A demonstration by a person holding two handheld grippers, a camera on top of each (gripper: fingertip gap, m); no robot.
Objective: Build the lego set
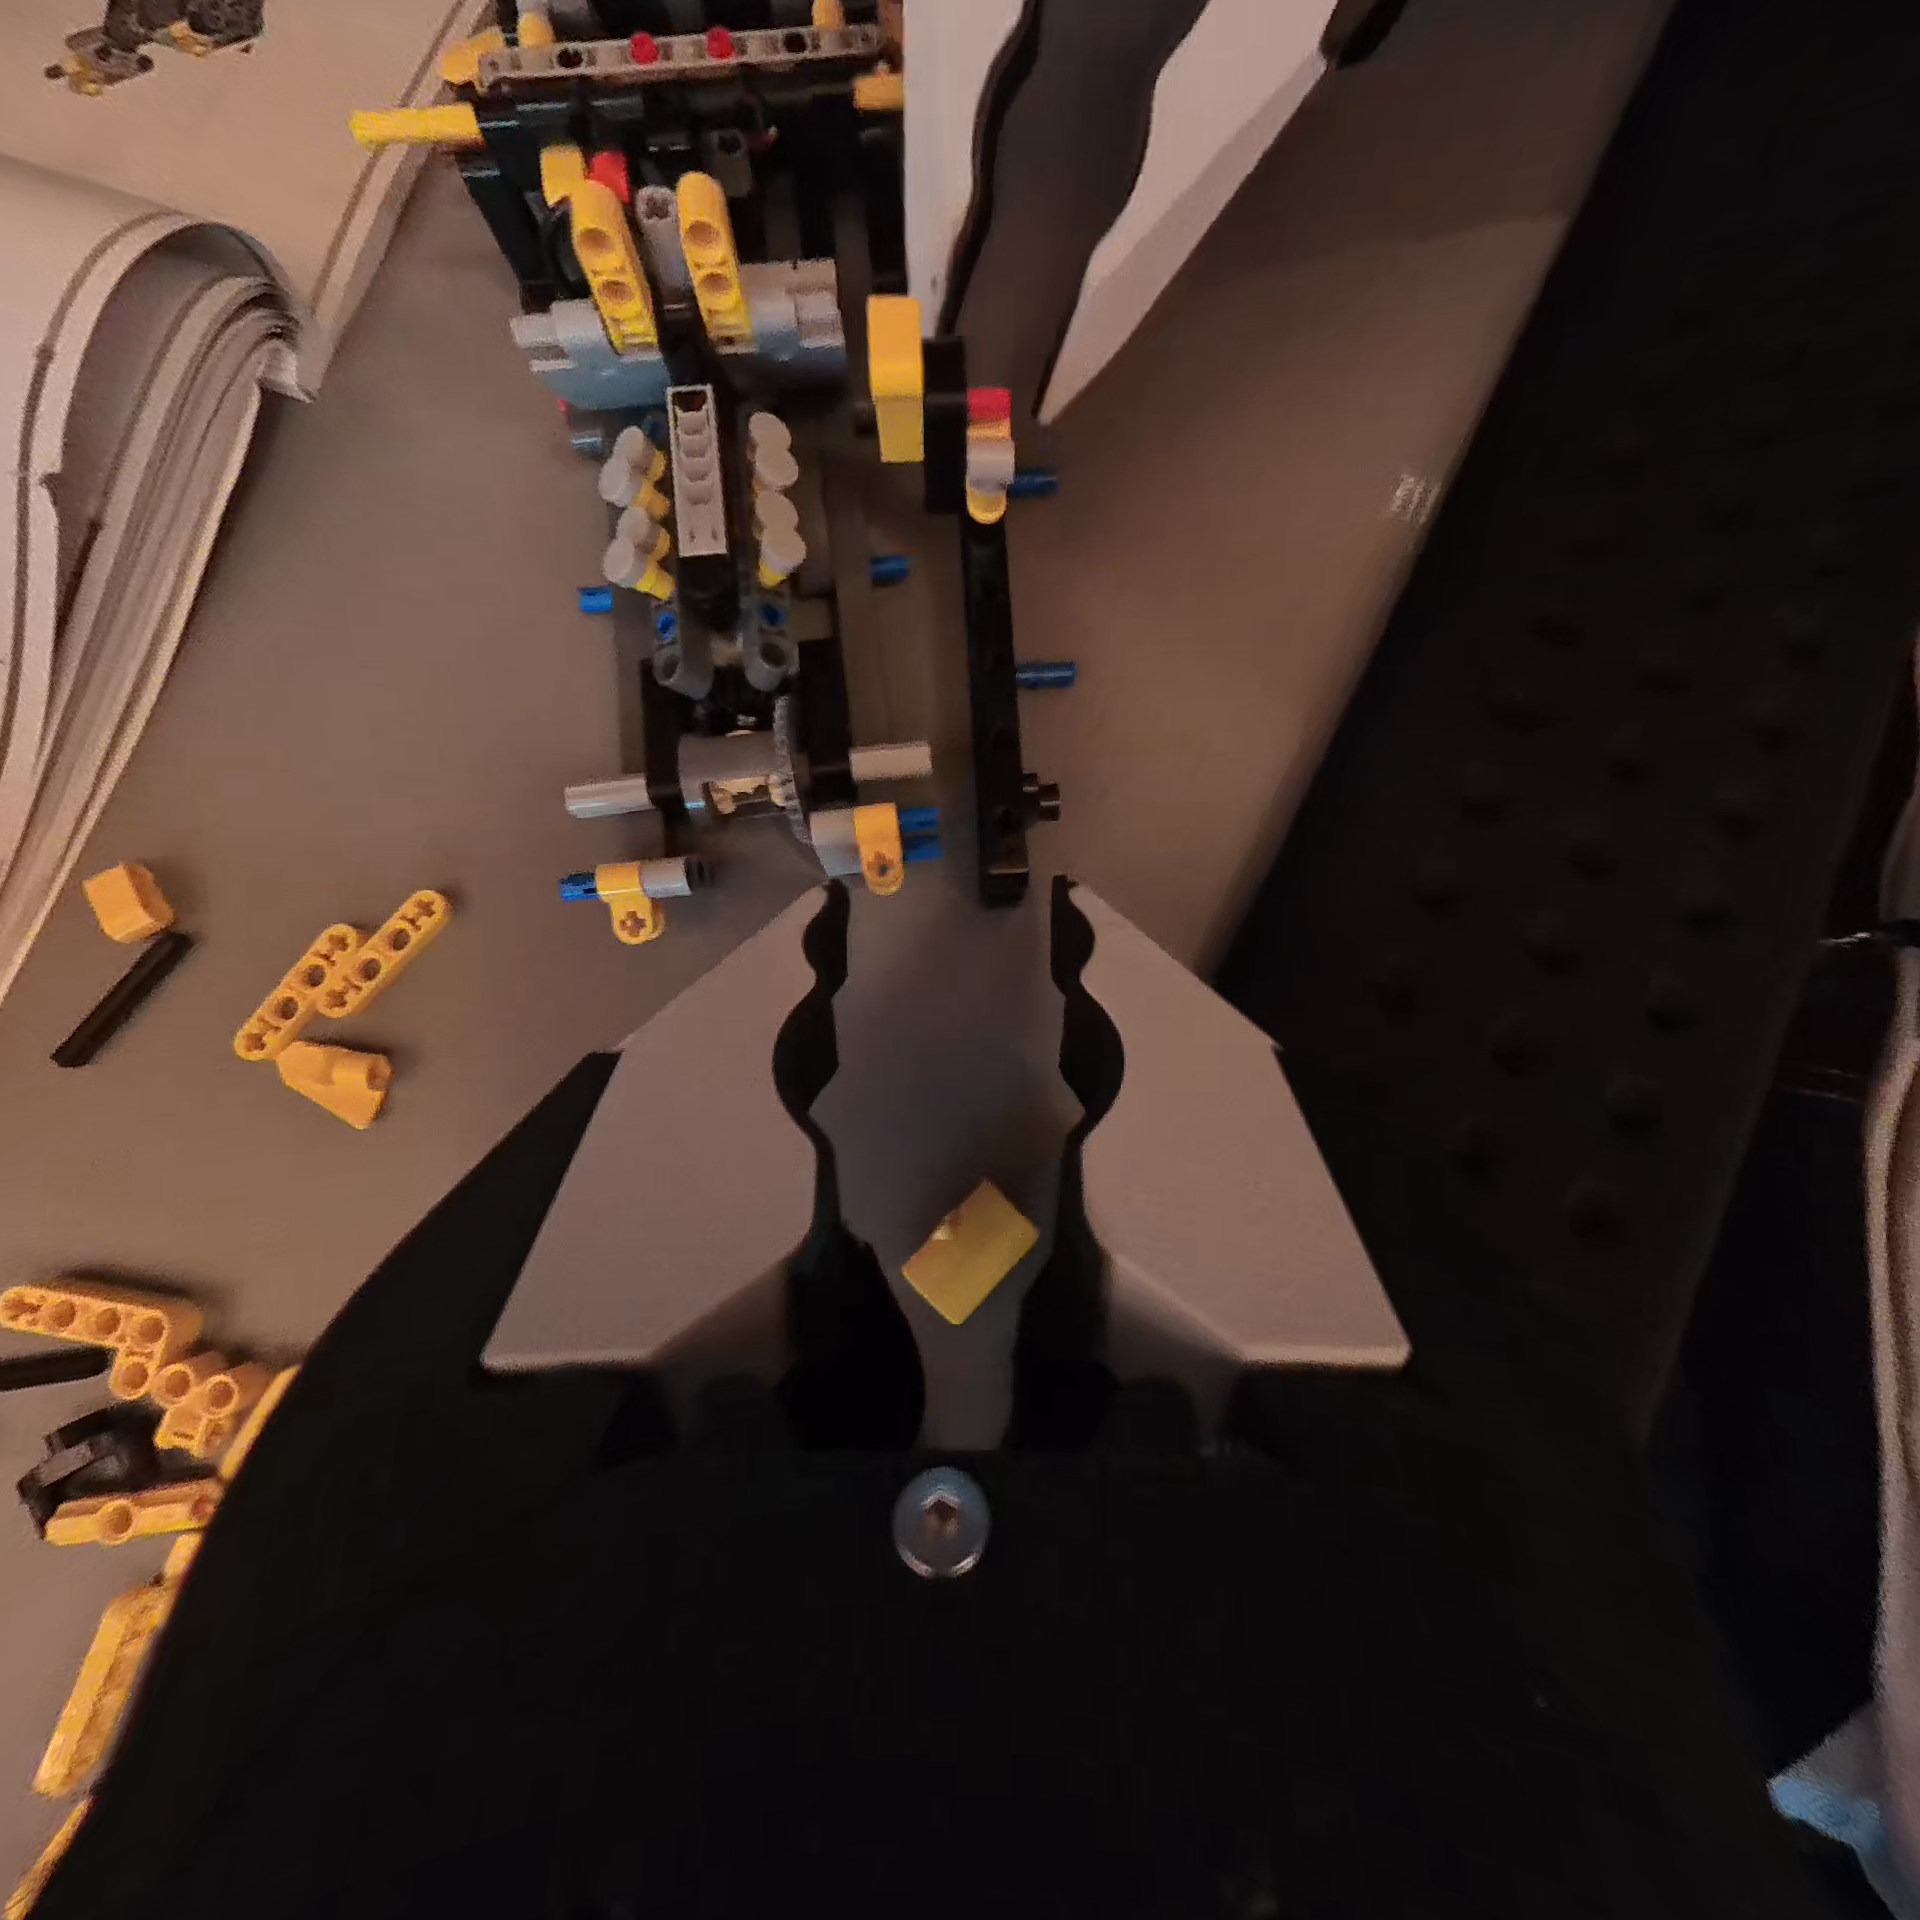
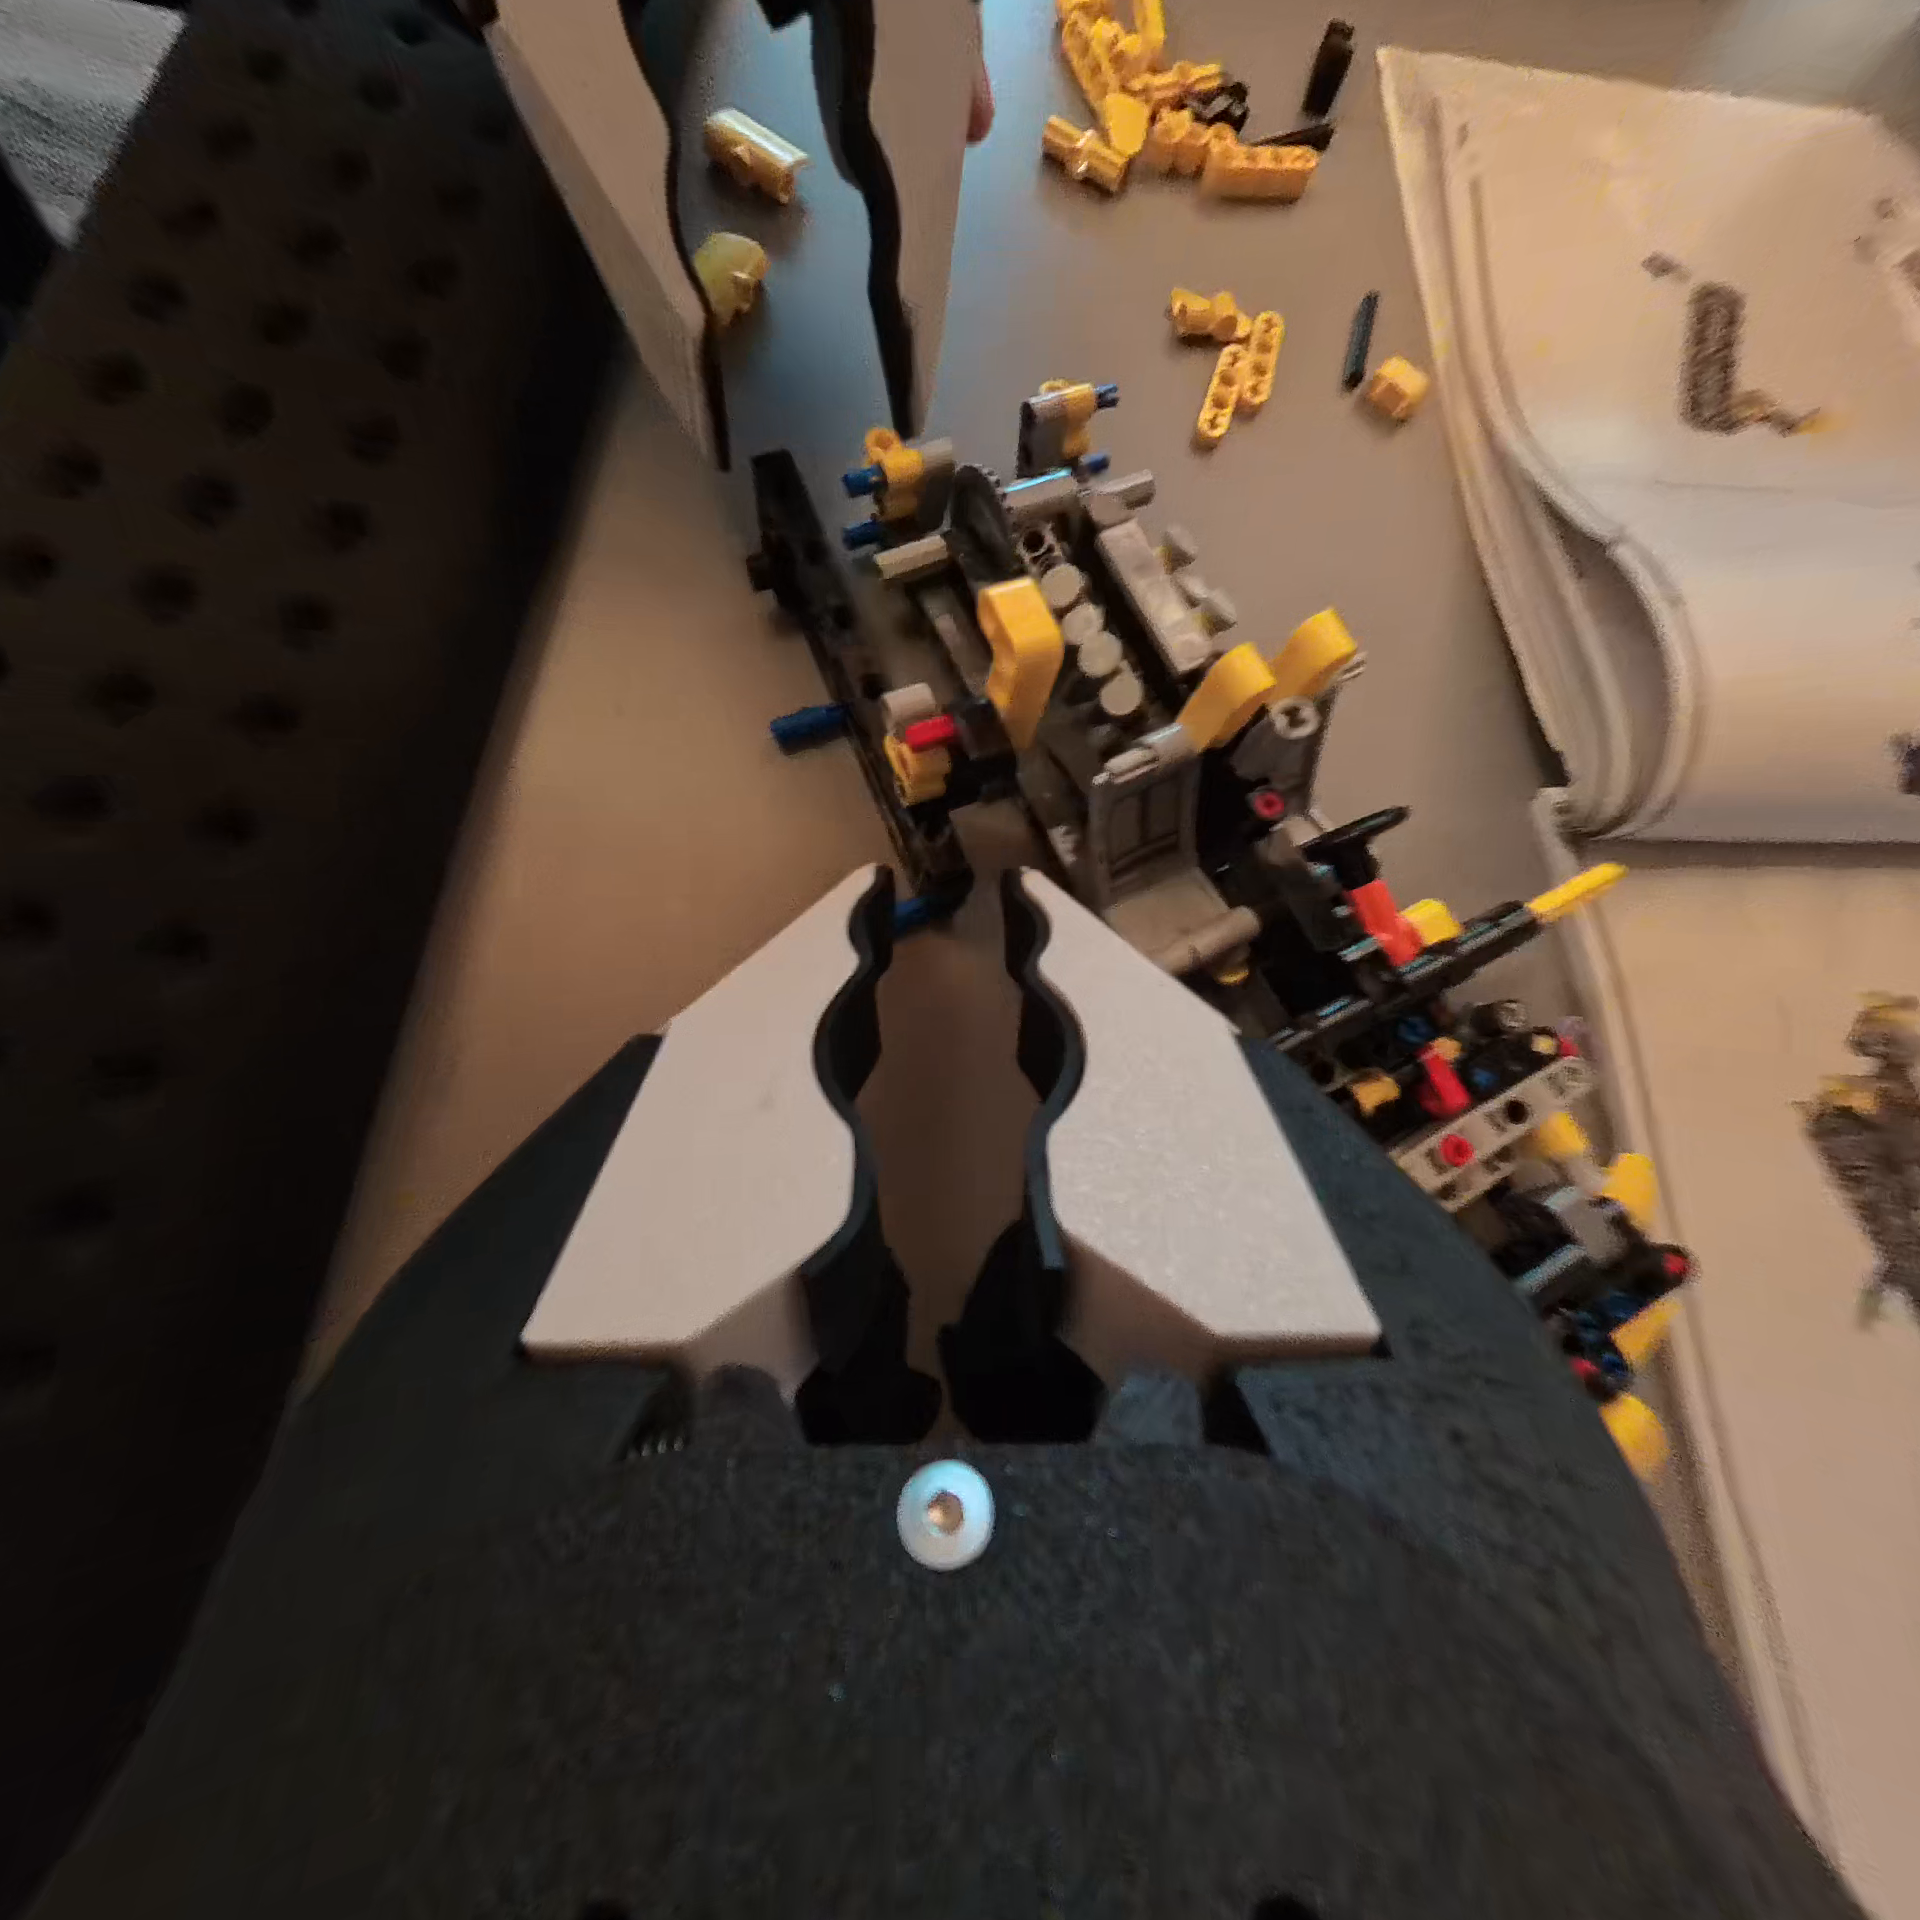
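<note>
Black, grey and yellow plastic lego chassis (image 1: 727, 499) lies on the grey table (image 1: 416, 644).
Left gripper (image 1: 945, 894) gapes empty near its end; right gripper (image 2: 945, 883) narrower (nothing held), tips at the black side beam (image 2: 831, 623).

Two hand-held grippers of matching build: the left gripper (image 1: 948, 894) and the right gripper (image 2: 943, 883) each have a broad black body with a grainy, textured finish, tapering forward into two pale beige, wedge-shaped fingers (image 1: 665, 1195). The inner faces of the fingers carry black pads (image 2: 852, 1049) with a wavy, scalloped outline. A single silver screw (image 2: 944, 1513) with a round washer sits centred on each black body, just behind the base of the fingers.
</note>
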